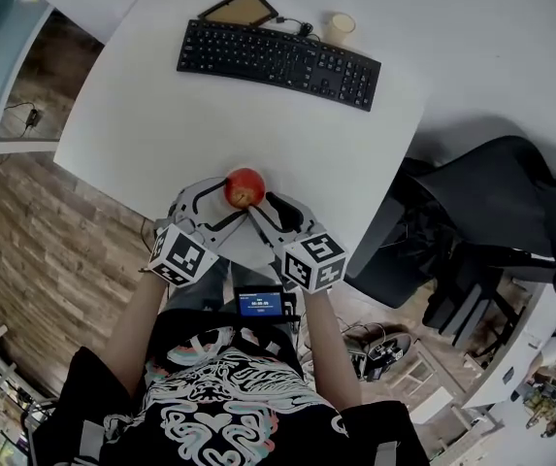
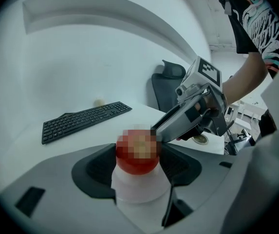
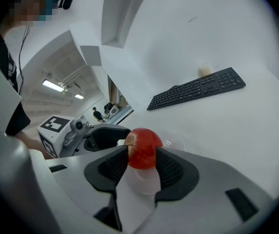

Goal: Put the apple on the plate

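**Two grips on one round fruit, close to the table's edge**

The round, glossy red apple hangs just above the near edge of the white table, well apart from the black computer keyboard. The right gripper is clamped on it, with its dark pads against both sides. The left gripper appears to pinch it as well, from the other side. A plate cannot be made out with certainty against the white tabletop.

The main risk is uneven handling. If one gripper pulls, twists or lets go before the other, the smooth apple could probably squirt out of the fingertip hold. The two sets of jaws are crowded together and may knock each other. A freed apple so near the edge could roll off onto the wooden floor. It could also be set down off the plate.
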